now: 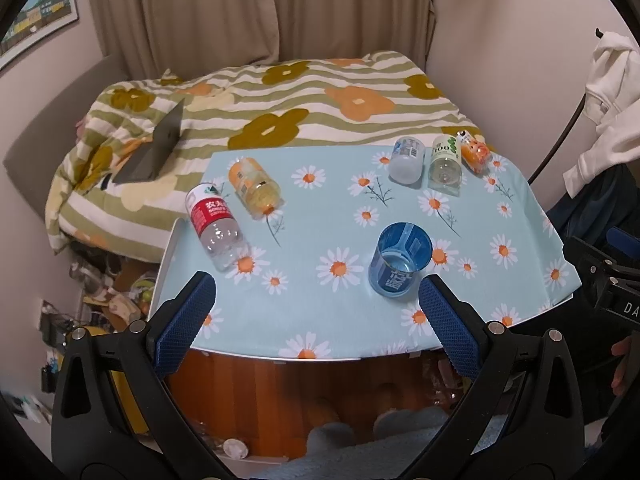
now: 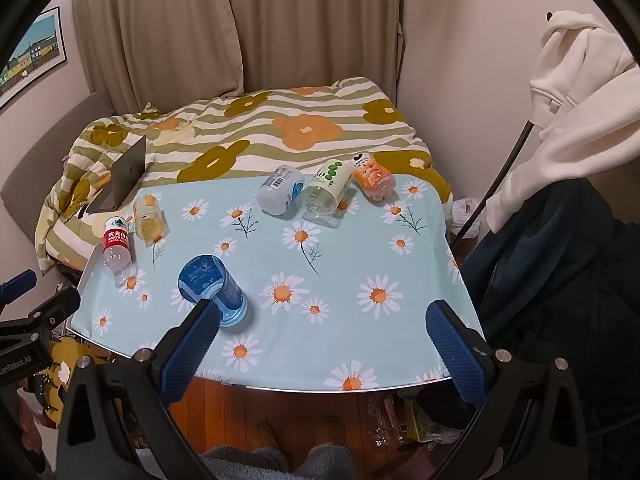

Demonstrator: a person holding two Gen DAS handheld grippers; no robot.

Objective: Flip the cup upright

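A translucent blue cup [image 1: 400, 260] stands on the daisy-print tablecloth [image 1: 320, 208] near the front edge; it also shows in the right wrist view [image 2: 212, 288]. It looks upside down, with its flat base on top. My left gripper [image 1: 316, 312] is open and empty, held back from the table's front edge, with the cup just ahead of its right finger [image 1: 448, 328]. My right gripper [image 2: 324, 344] is open and empty, also at the front edge, with the cup ahead of its left finger [image 2: 192, 352].
Several plastic bottles lie on the cloth: a red-label one [image 1: 214, 226] and an orange one [image 1: 254, 186] at the left, three [image 1: 440, 160] at the far right. A bed with a laptop [image 1: 154, 148] is behind. A white hoodie [image 2: 576, 120] hangs at the right.
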